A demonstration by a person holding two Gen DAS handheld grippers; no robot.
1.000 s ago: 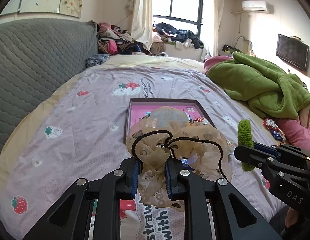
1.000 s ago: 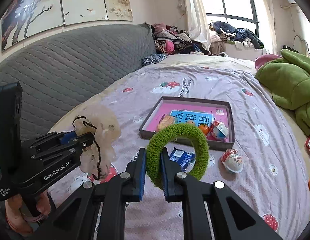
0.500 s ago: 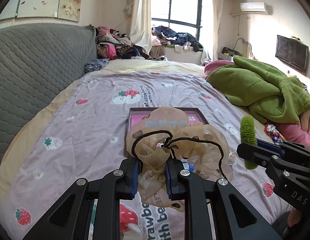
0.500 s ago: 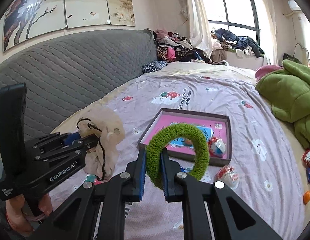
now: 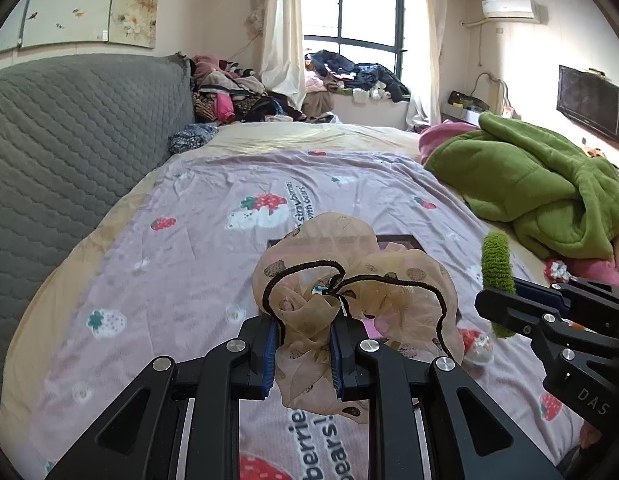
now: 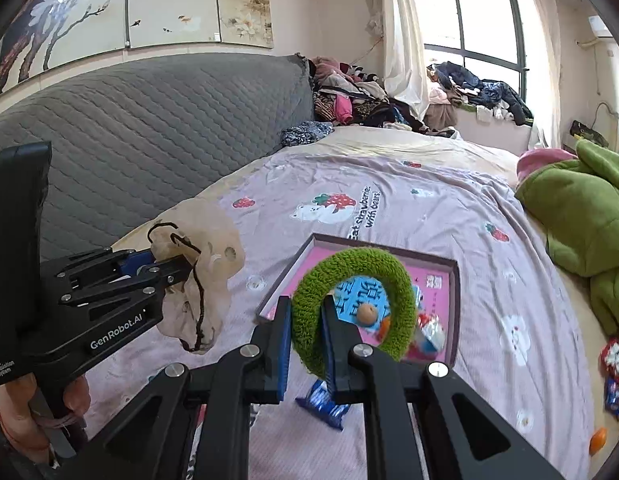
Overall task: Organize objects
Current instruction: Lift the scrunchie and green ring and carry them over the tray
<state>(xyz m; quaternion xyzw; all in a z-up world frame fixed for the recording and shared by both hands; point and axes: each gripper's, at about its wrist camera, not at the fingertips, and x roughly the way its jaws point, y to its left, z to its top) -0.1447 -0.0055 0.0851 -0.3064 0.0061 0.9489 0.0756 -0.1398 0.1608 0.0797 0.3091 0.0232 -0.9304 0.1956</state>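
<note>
My left gripper (image 5: 303, 344) is shut on a beige sheer scrunchie (image 5: 349, 280) with black edging, held above the bed. That scrunchie (image 6: 201, 264) and the left gripper (image 6: 165, 264) also show at the left of the right wrist view. My right gripper (image 6: 305, 332) is shut on a fuzzy green scrunchie (image 6: 349, 268), raised over a shallow pink-lined box (image 6: 449, 264). The green scrunchie (image 5: 496, 268) and the right gripper (image 5: 505, 300) appear at the right in the left wrist view. The beige scrunchie mostly hides the box (image 5: 401, 240) there.
The box holds a blue card (image 6: 361, 292) and small sweets. A blue wrapper (image 6: 323, 404), wrapped sweets (image 6: 613, 360) and an orange ball (image 6: 598, 438) lie loose on the strawberry-print sheet (image 6: 389, 196). A green blanket (image 5: 529, 184) is heaped at right, a grey headboard (image 5: 69, 132) at left.
Both grippers have risen and drawn back from the box, each keeping its scrunchie. The box now looks lower and more covered by the held scrunchies.
</note>
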